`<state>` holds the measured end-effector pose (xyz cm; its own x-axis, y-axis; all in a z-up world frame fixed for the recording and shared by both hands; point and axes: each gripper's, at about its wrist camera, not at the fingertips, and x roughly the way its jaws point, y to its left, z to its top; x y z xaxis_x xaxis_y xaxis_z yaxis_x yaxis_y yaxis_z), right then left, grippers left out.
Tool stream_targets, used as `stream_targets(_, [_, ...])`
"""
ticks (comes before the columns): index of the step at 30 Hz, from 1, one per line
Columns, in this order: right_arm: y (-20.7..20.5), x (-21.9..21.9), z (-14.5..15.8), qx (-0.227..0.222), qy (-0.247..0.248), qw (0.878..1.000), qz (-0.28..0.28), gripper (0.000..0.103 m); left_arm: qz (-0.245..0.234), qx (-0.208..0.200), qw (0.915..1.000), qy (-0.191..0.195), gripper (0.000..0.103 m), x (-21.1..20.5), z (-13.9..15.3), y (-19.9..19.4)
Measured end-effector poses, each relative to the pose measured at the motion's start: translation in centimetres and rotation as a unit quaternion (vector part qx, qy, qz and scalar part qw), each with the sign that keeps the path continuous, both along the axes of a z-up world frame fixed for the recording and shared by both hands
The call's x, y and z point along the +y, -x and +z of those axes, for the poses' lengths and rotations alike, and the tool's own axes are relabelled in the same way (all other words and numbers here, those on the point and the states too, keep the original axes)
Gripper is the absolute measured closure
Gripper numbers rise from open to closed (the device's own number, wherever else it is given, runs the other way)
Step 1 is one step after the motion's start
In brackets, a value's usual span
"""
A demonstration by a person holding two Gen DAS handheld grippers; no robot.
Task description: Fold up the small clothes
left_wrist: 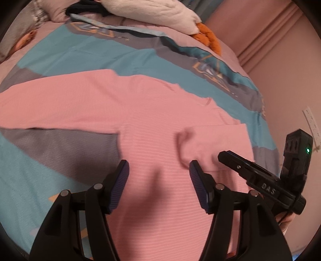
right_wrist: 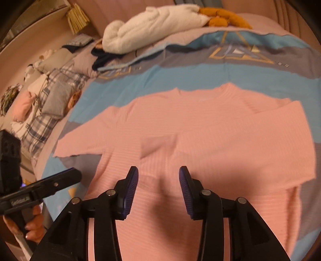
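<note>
Pink top (right_wrist: 200, 128): spread flat across the middle of the bed (right_wrist: 140, 80), collar toward the far edge, one sleeve folded over the body, the other stretched toward the side edge; its hem is cut off behind the tools and the weave is blurred. Left gripper (left_wrist: 158, 170) and right gripper (right_wrist: 158, 176): both spread above the fabric, nothing between the pads. White blanket (right_wrist: 156, 22), an orange plush item (right_wrist: 226, 16) only partly seen, and pillows (right_wrist: 50, 94) line the far edge and corner.
</note>
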<state>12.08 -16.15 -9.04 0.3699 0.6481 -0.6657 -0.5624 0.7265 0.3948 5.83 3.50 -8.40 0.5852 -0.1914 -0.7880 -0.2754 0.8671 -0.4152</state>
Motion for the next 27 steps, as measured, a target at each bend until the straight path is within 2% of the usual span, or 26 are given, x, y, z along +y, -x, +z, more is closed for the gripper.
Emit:
stream_targets(4, [0.1,-2.6,0.2,-0.007,-0.002,0.999,-0.040,0.061,-0.033,-0.002,0.9992,0.023,0.039,-1.6,-0.7,-2.3])
stream_targets(8, [0.0,-4.8,-0.4,-0.006,0.009,0.996,-0.085,0.061,-0.059,0.015,0.9956,0.071,0.041,-2.9,-2.9,-4.8])
stream_targets(12, [-0.3,-6.7,-1.2,0.009,0.015,0.993,-0.117,0.061,-0.085,0.014,0.9921,0.091,0.042,-4.1,-4.3,-6.7])
stream_targets(16, [-0.3,-8.3,-2.1,0.021,0.012,0.990,-0.142,0.061,-0.087,0.032,0.9896,0.110,0.047,-4.8,-5.7,-8.0])
stream_targets(19, [-0.3,-9.0,-2.5,0.025,0.014,0.987,-0.156,0.061,-0.089,0.033,0.9879,0.122,0.055,-5.0,-6.7,-8.3])
stream_targets(21, [-0.2,-9.4,-2.8,0.027,0.013,0.986,-0.162,0.062,-0.090,0.030,0.9877,0.124,0.074,-5.1,-6.9,-8.3])
stream_targets(22, [-0.2,-9.6,-2.9,0.029,0.013,0.986,-0.166,0.062,-0.091,0.034,0.9873,0.126,0.091,-5.2,-7.1,-8.4])
stream_targets(23, [-0.2,-9.8,-3.1,0.031,0.012,0.985,-0.170,0.062,-0.090,0.040,0.9872,0.126,0.094,-5.2,-7.4,-8.5])
stream_targets(27, [-0.2,-10.9,-3.5,0.039,0.007,0.982,-0.183,0.062,-0.086,0.035,0.9905,0.102,0.095,-5.6,-6.4,-8.5])
